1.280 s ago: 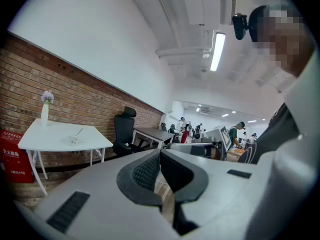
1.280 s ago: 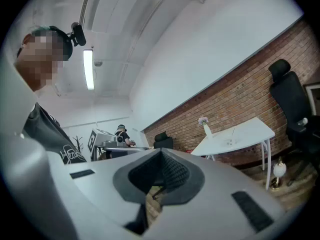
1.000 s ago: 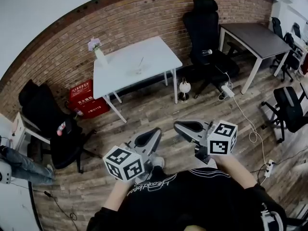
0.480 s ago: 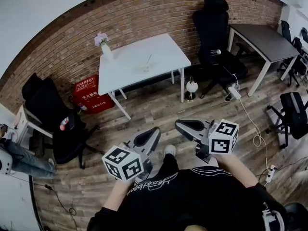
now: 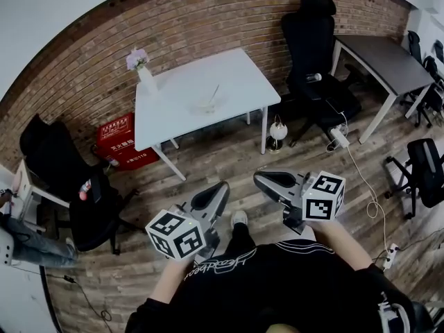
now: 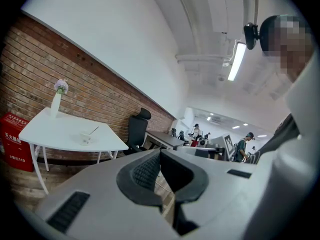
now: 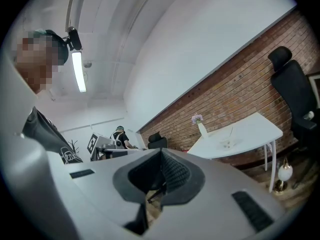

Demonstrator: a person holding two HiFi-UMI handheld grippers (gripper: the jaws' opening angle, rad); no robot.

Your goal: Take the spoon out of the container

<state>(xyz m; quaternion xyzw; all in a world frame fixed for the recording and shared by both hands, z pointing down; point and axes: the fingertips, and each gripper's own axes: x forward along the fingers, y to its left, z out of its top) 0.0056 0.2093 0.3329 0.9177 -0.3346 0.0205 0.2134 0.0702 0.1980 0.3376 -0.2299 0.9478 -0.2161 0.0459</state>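
A small pale container (image 5: 207, 104) with a spoon (image 5: 214, 93) leaning in it stands on the white table (image 5: 236, 75) by the brick wall, a few steps ahead of me. In the left gripper view the container (image 6: 86, 137) and spoon (image 6: 93, 130) are small and far off; the right gripper view shows the container (image 7: 227, 144) and spoon (image 7: 231, 133) just as distant. My left gripper (image 5: 223, 185) and right gripper (image 5: 257, 178) are held close to my body over the wooden floor. Both are shut with nothing between the jaws, far from the table.
A vase of flowers (image 5: 142, 73) stands at the table's left corner. Black office chairs (image 5: 316, 40) (image 5: 66, 179) flank the table, with a red box (image 5: 118, 141) at the wall, a white lamp (image 5: 278, 130) on the floor, a dark desk (image 5: 378, 54) and cables (image 5: 361, 165) to the right.
The view has shifted a little over the floor, and the table sits slightly differently in it. Both grippers stay shut in front of my body.
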